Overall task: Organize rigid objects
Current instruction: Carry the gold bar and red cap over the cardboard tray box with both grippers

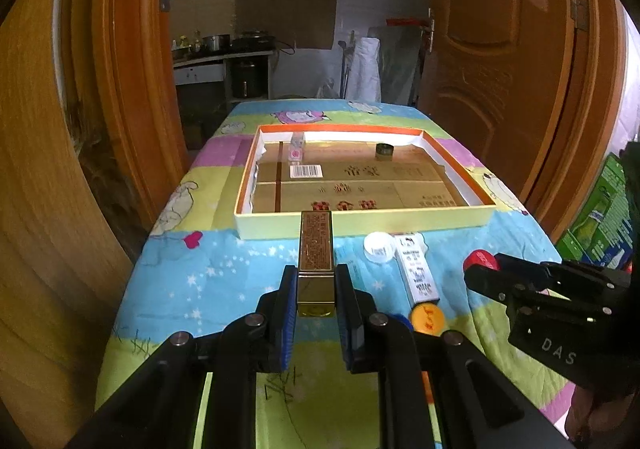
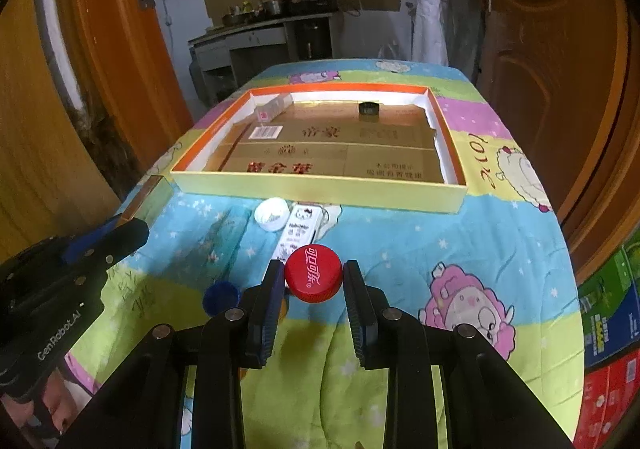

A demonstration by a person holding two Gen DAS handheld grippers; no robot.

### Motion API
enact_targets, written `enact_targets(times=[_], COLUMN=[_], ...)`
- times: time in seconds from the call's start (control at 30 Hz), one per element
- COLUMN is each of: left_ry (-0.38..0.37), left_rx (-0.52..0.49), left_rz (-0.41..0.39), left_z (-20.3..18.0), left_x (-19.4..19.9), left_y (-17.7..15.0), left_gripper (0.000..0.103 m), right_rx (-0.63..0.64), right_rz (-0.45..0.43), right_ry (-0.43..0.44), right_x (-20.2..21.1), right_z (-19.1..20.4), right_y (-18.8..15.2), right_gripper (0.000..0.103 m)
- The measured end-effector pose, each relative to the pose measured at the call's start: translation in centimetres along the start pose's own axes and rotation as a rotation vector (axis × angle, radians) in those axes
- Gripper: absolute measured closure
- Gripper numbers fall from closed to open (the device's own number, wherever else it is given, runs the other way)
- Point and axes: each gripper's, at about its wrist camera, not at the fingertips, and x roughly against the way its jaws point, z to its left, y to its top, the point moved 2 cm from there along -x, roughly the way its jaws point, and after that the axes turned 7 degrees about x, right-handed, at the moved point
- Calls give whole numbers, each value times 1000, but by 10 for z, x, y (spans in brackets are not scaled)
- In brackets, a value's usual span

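Note:
In the left wrist view my left gripper (image 1: 316, 281) is shut on a long gold box (image 1: 316, 249), held just in front of the shallow orange-rimmed tray (image 1: 360, 227). My right gripper (image 2: 314, 267) is shut on a red bottle cap (image 2: 314, 281) above the patterned cloth. The right gripper (image 1: 476, 273) and the red cap (image 1: 481, 258) also show at the right of the left wrist view. The left gripper (image 2: 124, 235) and the gold box (image 2: 146, 197) sit at the left of the right wrist view. Inside the tray lie a small pink-labelled box (image 1: 296, 147) and a dark cap (image 1: 385, 151).
Before the tray lie a white cap (image 2: 272, 214) and a long white box (image 2: 300, 233). A blue cap (image 2: 221, 297) sits nearer, and an orange cap (image 1: 427, 319) lies by the left finger. Wooden doors flank the table; coloured cartons (image 2: 608, 329) stand at the right.

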Motion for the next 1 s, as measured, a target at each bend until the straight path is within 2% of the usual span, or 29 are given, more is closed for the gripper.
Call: enact_targets(times=[0.7, 1.0], left_ry=[45, 25], left_rx=[-10, -4], left_rz=[-64, -69], left_z=[-4, -8], left_x=[-20, -34], left_y=[55, 87], left_gripper=[85, 85], right_rx=[3, 13], right_rz=[-87, -132], right_ry=[15, 2], right_x=[-6, -8], right_z=[-15, -24], right_y=[50, 75], right_gripper=[72, 72])
